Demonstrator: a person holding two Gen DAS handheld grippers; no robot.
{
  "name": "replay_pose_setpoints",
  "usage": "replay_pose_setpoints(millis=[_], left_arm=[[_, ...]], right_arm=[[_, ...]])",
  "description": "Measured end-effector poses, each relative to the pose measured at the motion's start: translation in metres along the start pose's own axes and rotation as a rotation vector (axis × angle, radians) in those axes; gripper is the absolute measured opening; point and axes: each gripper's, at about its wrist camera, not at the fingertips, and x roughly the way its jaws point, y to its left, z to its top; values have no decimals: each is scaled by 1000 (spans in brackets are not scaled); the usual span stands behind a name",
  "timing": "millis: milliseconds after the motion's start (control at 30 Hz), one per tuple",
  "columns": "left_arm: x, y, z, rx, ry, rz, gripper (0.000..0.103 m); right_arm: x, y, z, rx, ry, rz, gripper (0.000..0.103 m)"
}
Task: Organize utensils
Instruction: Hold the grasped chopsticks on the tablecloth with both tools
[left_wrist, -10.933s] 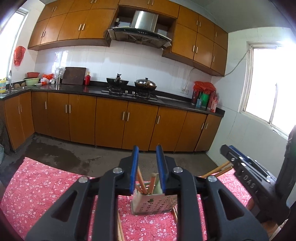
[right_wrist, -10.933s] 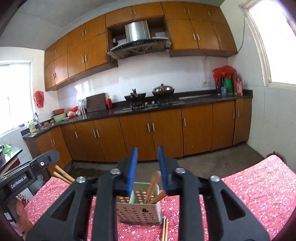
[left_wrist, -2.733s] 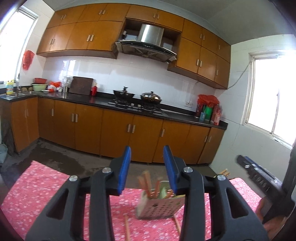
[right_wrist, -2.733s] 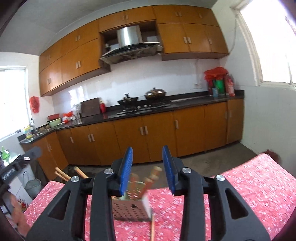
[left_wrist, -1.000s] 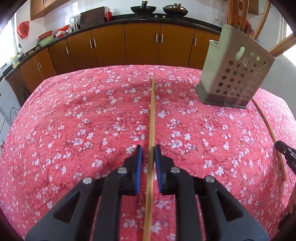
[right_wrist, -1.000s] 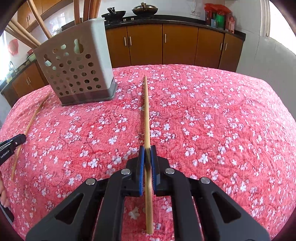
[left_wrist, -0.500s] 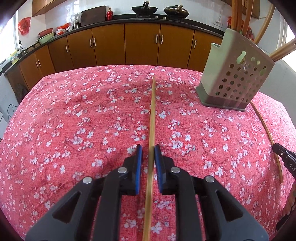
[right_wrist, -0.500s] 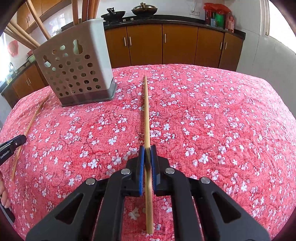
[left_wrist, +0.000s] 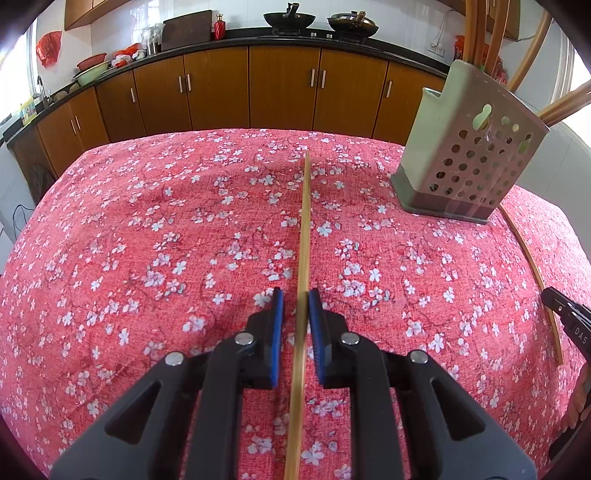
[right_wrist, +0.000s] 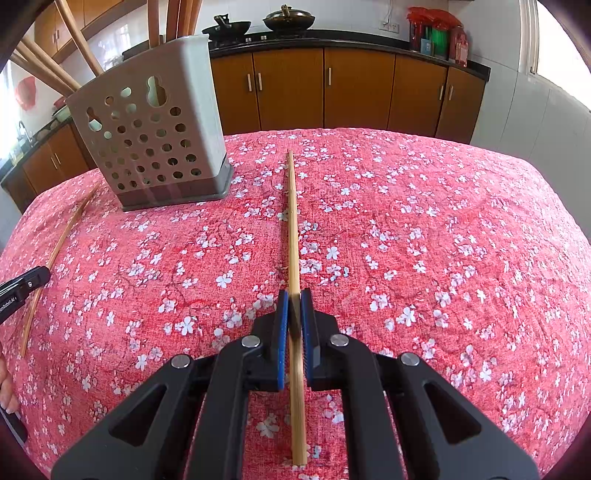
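Red cloth printed with small white blossoms (left_wrist: 147, 240) is being shown spread over the table in both views, its weave coarse and slightly nubbly, with brown wooden cabinets (left_wrist: 221, 92) behind. One thin, straight bamboo chopstick (left_wrist: 302, 258) is being straddled by the left gripper (left_wrist: 296, 306), whose blue pads (left_wrist: 277, 314) are being kept slightly apart from the stick on the left side, so a firm grasp cannot be told. A second chopstick (right_wrist: 293, 240) is being clenched between the pads of the right gripper (right_wrist: 294, 306), lying flat on the cloth. A pale plastic utensil holder (right_wrist: 155, 140), box-shaped and perforated with round holes, is being seen standing upright between the two sticks, with wooden utensils (right_wrist: 77, 40) leaning out of it. Only the right wrist view is showing red packets (right_wrist: 436, 33) on the counter, while a chopping board (left_wrist: 186, 29) is being shown only by the left.
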Motion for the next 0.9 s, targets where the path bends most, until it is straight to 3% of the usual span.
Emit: replay_pose_setpoints(millis=[533, 800, 900], left_arm=[[0, 2, 1, -4, 0, -5, 17], [-13, -1, -17, 77, 7, 13, 17], [-14, 0, -19, 79, 9, 10, 12]], right_arm=[[-1, 1, 1, 2, 1, 0, 8], [-13, -3, -13, 14, 3, 27, 8], [-15, -3, -14, 10, 3, 23, 8]])
